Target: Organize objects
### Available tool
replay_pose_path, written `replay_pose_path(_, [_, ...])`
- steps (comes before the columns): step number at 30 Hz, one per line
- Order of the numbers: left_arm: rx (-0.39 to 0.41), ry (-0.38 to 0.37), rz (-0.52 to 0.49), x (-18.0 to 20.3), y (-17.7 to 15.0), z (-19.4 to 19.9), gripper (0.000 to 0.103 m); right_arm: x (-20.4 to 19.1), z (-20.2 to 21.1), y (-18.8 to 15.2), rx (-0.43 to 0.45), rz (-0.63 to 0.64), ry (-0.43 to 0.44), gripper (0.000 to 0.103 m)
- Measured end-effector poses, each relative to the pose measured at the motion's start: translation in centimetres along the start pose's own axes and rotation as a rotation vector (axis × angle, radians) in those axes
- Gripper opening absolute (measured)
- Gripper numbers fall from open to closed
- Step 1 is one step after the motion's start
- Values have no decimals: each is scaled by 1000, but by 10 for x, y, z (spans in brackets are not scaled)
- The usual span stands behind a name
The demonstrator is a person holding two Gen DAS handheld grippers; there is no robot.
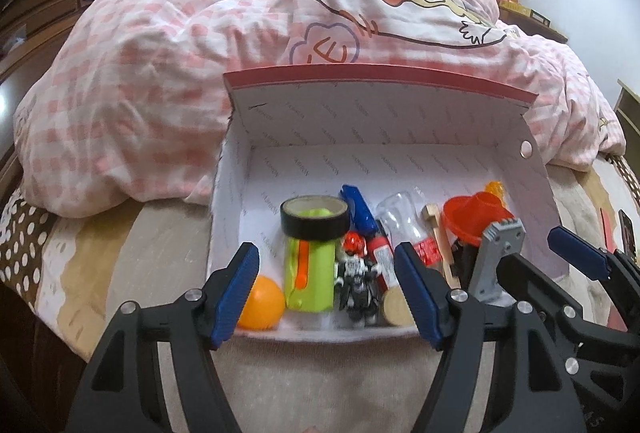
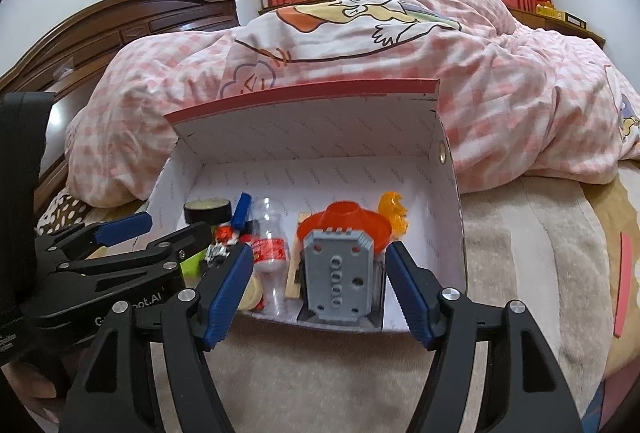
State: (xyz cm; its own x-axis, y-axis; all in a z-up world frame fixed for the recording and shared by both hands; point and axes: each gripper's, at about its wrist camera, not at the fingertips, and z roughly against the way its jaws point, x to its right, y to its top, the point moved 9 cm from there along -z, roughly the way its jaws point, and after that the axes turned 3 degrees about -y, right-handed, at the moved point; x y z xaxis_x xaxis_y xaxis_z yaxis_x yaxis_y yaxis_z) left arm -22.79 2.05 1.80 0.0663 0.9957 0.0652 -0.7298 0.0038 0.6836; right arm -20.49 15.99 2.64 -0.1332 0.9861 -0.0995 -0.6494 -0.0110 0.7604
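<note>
Grey block [image 2: 340,273] in box [image 2: 452,201], between spread right jaws | left jaws spread, empty

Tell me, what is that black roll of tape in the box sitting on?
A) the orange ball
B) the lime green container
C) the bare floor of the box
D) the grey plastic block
B: in the left wrist view the black roll of tape rests on top of the upright lime green container, while the orange ball lies beside that container on the box floor.
</note>
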Motion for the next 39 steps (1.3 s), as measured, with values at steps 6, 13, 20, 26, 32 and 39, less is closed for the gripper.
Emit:
replay_pose_path(6, [-22, 27, 2, -4, -15, 16, 71, -6, 11, -14, -37, 8, -5, 70])
replay_pose_path(13, [-76, 20, 13, -5, -37, 24, 71, -10, 24, -32, -69, 15, -15, 70])
replay_pose_path(20, [-121, -1, 44, -4, -59, 19, 71, -8, 24, -55, -115, 1, -26, 70])
replay_pose_path(26, [-151, -1, 45, -3, -71, 12, 70, -5, 17, -72, -153, -24, -24, 70])
replay_pose_path(32, [-161, -7, 42, -1, -74, 9, 70, -1, 15, -75, -157, -35, -31, 70])
replay_pose_path(39, [-171, -3, 37, -1, -77, 8, 70, 0, 12, -78, -166, -41, -31, 70])
